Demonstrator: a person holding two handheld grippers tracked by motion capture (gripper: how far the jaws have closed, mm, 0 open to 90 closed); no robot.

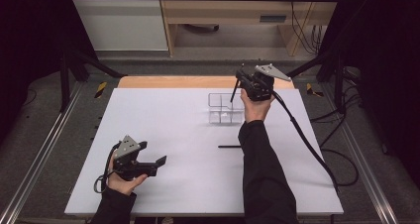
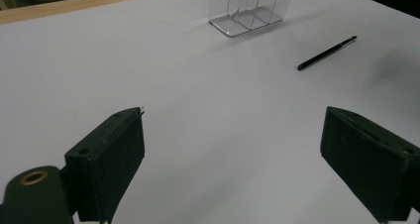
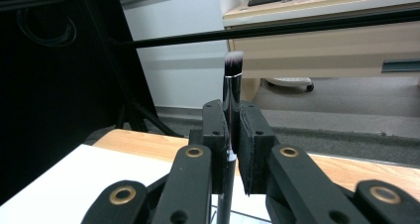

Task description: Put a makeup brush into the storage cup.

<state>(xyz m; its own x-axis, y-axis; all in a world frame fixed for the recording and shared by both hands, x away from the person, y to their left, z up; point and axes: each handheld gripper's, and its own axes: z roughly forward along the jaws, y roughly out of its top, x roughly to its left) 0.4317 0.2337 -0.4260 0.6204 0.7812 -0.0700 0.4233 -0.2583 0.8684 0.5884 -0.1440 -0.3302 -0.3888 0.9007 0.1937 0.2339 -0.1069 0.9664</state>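
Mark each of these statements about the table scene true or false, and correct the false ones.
1. The right tool is shut on a makeup brush. True.
2. The left tool grips the black pen. False: it is open and empty; the black pen lies on the white table.
3. The brush's bristles point down. False: in the right gripper view they stick up above the jaws.
4. The clear organizer stands at the table's far side. True.
5. The pen rests inside the organizer. False: it lies apart, nearer the person.
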